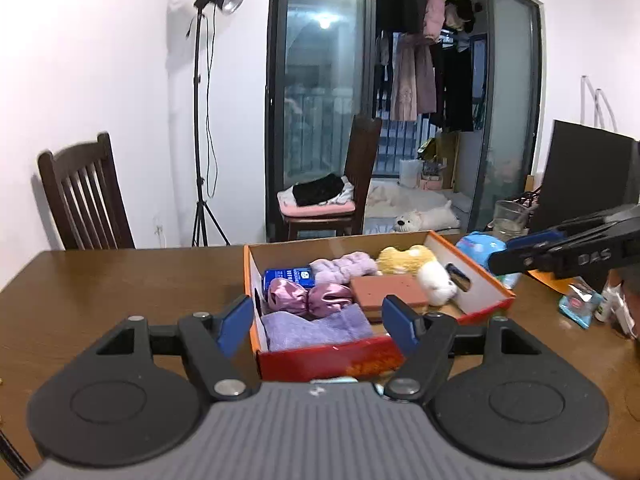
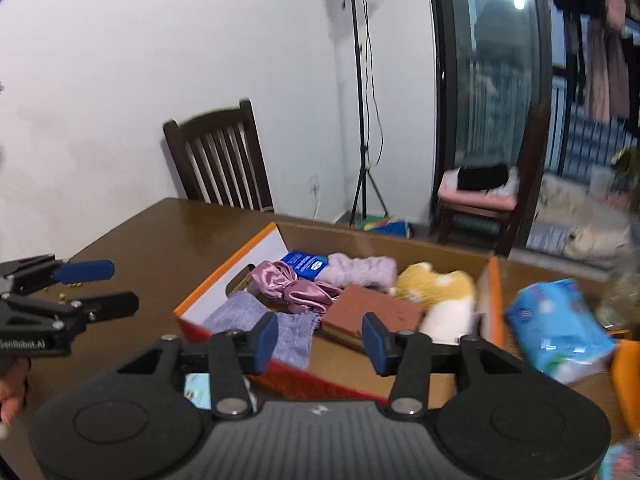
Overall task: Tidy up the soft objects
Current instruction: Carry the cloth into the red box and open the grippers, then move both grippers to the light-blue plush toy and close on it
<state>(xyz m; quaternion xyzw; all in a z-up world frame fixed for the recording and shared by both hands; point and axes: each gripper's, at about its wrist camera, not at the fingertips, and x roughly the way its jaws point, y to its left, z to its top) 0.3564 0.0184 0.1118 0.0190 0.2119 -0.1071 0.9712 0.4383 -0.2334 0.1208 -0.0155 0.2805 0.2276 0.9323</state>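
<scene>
Two tools, both mine, hang spread and empty over the desk: left tool, right tool. The box at twelve o'clock holds the soft things: a folded lilac towel, nappy and light; a slippery satin scrunchie; a fluffy plush toy. I'd pinch the towel's thick fold.
</scene>
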